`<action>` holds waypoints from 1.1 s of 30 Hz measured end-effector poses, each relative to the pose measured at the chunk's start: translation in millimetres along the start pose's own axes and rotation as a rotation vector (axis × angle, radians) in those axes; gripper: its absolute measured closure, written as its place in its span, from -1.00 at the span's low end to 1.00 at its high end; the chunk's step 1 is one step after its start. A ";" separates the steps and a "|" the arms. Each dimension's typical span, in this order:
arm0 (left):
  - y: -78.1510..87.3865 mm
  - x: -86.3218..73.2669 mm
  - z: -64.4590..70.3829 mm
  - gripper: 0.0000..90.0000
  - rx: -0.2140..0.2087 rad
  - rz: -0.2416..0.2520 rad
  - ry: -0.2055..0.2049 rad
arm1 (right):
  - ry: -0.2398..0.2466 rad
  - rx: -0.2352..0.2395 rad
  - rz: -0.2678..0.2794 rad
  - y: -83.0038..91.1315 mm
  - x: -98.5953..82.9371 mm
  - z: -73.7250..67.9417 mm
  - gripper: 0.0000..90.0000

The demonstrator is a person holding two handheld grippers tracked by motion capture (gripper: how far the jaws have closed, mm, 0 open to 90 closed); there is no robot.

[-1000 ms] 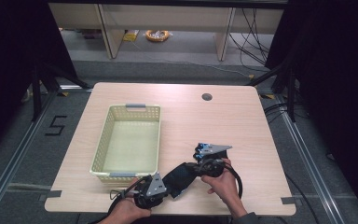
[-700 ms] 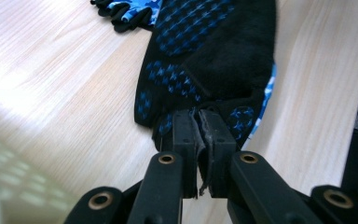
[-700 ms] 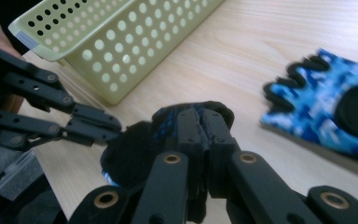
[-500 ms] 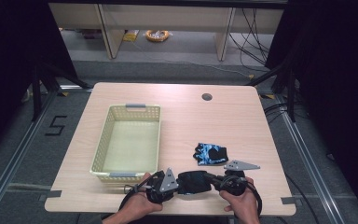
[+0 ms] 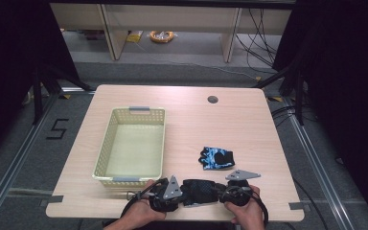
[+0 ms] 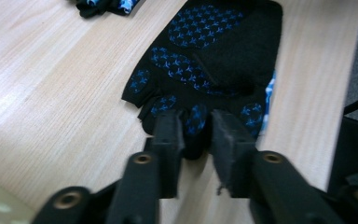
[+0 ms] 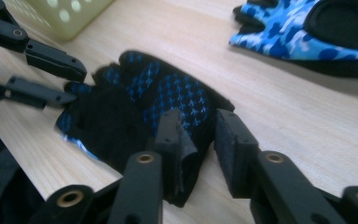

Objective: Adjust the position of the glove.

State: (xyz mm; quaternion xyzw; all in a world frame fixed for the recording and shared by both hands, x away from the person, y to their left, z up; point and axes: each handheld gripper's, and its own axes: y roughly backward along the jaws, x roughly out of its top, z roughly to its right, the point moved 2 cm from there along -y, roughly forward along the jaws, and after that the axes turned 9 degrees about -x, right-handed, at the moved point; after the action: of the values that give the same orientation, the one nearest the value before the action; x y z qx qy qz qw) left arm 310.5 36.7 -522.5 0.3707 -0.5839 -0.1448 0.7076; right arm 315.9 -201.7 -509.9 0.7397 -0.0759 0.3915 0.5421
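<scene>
Black glove (image 5: 200,191) lies flat on the tabletop (image 5: 187,120), pinched at opposite ends by both narrow jaws; lift evenly toward the basket (image 5: 106,148)

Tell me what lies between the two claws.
A black glove with blue dots, flat on the table, spans from left claw to right claw in the high view.
</scene>
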 end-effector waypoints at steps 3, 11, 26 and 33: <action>11.3 -0.7 1.7 0.40 -0.003 0.005 -0.005 | 0.008 -0.014 0.043 4.3 2.0 3.0 0.34; 32.7 -10.6 9.7 0.03 -0.030 0.044 0.039 | 0.157 -0.129 0.134 19.6 7.1 13.0 0.16; 62.0 -45.6 7.5 -0.30 -0.036 0.068 0.177 | 0.300 -0.146 0.140 4.1 28.8 29.4 0.16; 70.9 -57.1 7.5 -0.34 -0.029 0.073 0.203 | 0.365 -0.147 0.108 -14.3 47.0 36.9 0.18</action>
State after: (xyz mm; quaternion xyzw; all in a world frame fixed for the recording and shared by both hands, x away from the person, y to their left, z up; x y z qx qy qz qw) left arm 271.6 118.8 -514.1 0.3515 -0.5204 -0.0891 0.7731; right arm 374.0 -213.1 -493.3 0.6097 -0.0444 0.5409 0.5777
